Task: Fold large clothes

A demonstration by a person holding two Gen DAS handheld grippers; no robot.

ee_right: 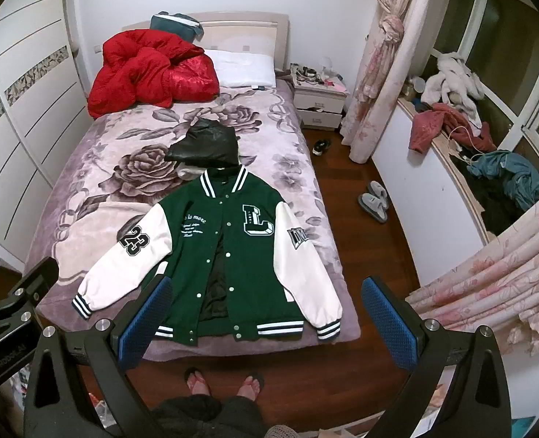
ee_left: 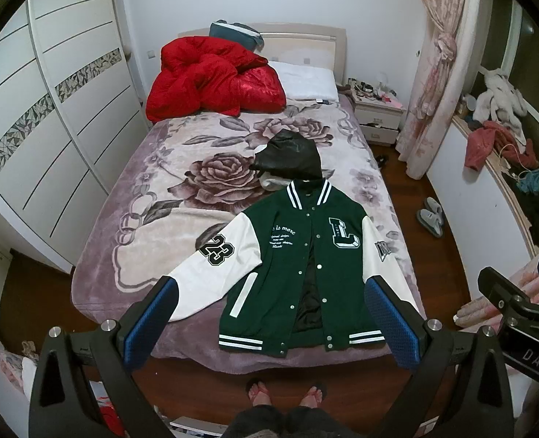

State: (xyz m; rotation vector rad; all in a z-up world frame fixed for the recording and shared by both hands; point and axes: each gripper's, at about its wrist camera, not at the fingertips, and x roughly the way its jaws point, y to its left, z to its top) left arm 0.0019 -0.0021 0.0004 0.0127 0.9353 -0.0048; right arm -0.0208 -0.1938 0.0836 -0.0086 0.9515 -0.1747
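A green varsity jacket [ee_left: 291,277] with white sleeves lies flat, front up and unbuttoned, at the foot of the bed; it also shows in the right wrist view [ee_right: 229,266]. Its black hood [ee_left: 287,153] lies above the collar. My left gripper [ee_left: 269,314] is open and empty, held well above the jacket's hem. My right gripper [ee_right: 265,310] is open and empty, above the hem and the bed's foot edge. The right gripper also shows at the right edge of the left wrist view [ee_left: 517,303].
The bed has a floral blanket [ee_left: 167,197], a red duvet [ee_left: 211,80] and a white pillow [ee_left: 305,80] at the head. A wardrobe [ee_left: 50,116] stands left. A nightstand [ee_right: 316,104], slippers [ee_right: 375,200] and a cluttered window ledge [ee_right: 462,138] are right. My feet [ee_right: 225,383] stand at the bed's foot.
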